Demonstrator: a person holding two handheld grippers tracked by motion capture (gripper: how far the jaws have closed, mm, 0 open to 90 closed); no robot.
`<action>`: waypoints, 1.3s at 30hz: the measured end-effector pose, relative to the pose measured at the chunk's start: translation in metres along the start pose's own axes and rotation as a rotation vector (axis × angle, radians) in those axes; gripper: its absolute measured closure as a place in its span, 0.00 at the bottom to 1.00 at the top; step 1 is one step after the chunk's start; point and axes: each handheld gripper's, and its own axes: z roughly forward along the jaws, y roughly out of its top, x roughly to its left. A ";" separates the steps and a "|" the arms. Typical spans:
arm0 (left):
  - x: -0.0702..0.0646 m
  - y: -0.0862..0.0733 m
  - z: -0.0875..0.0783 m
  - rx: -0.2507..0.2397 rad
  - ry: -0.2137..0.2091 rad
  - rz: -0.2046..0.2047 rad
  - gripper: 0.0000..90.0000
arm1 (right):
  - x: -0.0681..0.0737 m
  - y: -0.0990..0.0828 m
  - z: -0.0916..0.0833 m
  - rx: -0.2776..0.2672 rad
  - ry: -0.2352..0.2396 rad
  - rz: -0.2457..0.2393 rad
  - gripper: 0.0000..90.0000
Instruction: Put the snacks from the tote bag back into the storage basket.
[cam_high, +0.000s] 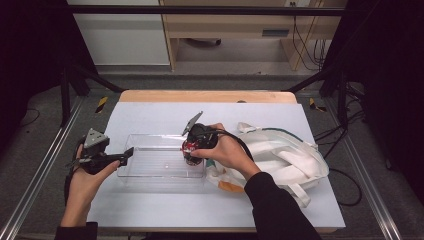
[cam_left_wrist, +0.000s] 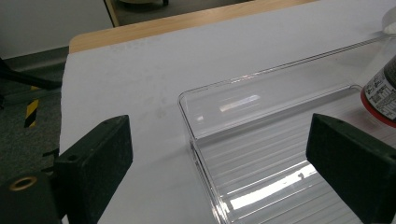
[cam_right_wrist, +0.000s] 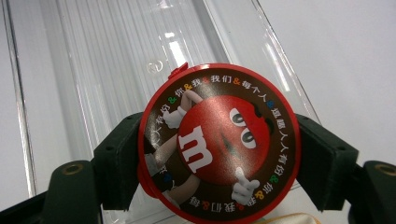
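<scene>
A clear plastic tray (cam_high: 150, 162) lies on the white table cover, long side left to right. My right gripper (cam_high: 190, 151) is shut on a round candy tub (cam_right_wrist: 218, 142) with a red-rimmed lid showing a red cartoon character; the tub hangs over the tray's right end (cam_right_wrist: 116, 56). In the left gripper view the tub (cam_left_wrist: 383, 93) shows at the right edge, above the tray's ribbed floor (cam_left_wrist: 261, 158). My left gripper (cam_high: 126, 155) stands open at the tray's left end, its jaws either side of the near-left corner (cam_left_wrist: 196, 144), not touching it.
A white cloth bag (cam_high: 280, 160) with straps lies crumpled right of the tray, under the right forearm. The table's wooden far edge (cam_high: 207, 96) runs behind the cover. Bare cover lies beyond the tray and at the front.
</scene>
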 end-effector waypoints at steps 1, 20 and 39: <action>0.000 0.000 0.000 0.001 0.001 0.001 0.08 | 0.000 0.000 0.001 0.000 -0.002 0.001 0.29; -0.001 0.000 0.000 0.003 -0.002 0.000 0.08 | 0.001 -0.004 0.011 0.024 -0.002 -0.011 0.29; 0.000 0.000 0.000 0.003 -0.001 0.001 0.08 | 0.005 -0.005 0.018 0.065 -0.007 -0.039 0.29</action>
